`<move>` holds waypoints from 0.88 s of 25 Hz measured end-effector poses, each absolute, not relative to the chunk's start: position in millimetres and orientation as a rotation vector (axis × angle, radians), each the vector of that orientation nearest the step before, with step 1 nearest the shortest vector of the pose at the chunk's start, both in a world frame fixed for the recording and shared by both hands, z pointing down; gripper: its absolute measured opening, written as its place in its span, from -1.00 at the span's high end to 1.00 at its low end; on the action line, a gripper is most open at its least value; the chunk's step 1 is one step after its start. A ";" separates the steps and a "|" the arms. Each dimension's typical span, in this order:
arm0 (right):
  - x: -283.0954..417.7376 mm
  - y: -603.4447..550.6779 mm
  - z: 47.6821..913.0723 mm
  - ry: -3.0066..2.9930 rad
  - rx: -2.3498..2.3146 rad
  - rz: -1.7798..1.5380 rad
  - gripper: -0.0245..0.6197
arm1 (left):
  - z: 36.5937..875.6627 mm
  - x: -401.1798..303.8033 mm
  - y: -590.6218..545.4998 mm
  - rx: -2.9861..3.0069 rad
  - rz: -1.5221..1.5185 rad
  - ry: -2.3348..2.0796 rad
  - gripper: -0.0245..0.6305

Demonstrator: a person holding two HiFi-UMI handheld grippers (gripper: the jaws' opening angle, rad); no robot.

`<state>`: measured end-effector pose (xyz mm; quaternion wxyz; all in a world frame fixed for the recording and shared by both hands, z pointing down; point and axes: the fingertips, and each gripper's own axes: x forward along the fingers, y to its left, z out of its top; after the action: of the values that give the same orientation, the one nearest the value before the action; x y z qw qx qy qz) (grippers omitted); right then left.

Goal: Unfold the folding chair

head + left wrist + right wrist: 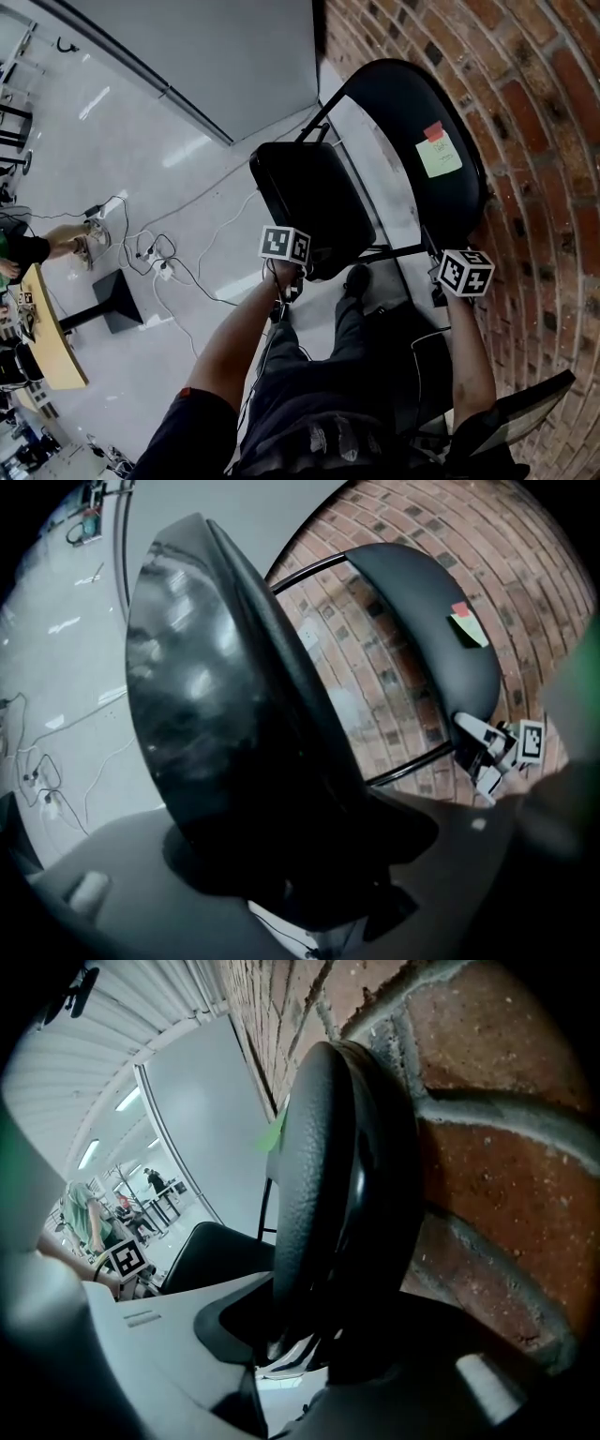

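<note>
A black folding chair stands against the brick wall, its seat (314,202) tipped up and its rounded backrest (403,131) carrying a green and red sticky note (439,155). My left gripper (300,270) grips the seat's near edge; in the left gripper view the seat (216,714) fills the space between the jaws of the gripper (300,892). My right gripper (434,248) is shut on the lower edge of the backrest (319,1166), which sits between its jaws (300,1344). A thin black frame tube (394,251) runs between the two grips.
The brick wall (534,112) is right behind the chair, a grey panel (206,47) to its left. Cables and a power strip (155,258) lie on the floor, beside a black stand base (117,300) and a wooden table (47,337). My own shoe (356,278) is under the seat.
</note>
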<state>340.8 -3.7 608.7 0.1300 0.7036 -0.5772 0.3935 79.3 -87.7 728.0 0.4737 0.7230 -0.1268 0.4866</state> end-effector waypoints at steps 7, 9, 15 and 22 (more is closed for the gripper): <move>331.1 -2.0 628.3 -1.661 2.031 1.191 0.48 | 751.8 53.0 -88.7 1.749 1.209 -0.345 -0.24; 330.7 -1.4 630.8 -1.658 2.028 1.212 0.47 | 754.2 47.7 -88.6 1.736 1.209 -0.349 -0.25; 329.2 -2.5 631.9 -1.656 2.014 1.241 0.46 | 758.3 34.8 -90.4 1.715 1.195 -0.355 -0.25; 325.0 -2.5 640.3 -1.648 1.999 1.291 0.45 | 768.9 15.5 -92.0 1.690 1.191 -0.365 -0.26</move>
<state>325.0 -2.5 640.3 0.1235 0.6853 -0.5649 0.4426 15.5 -92.0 768.9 0.4980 0.6980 -0.1509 0.4919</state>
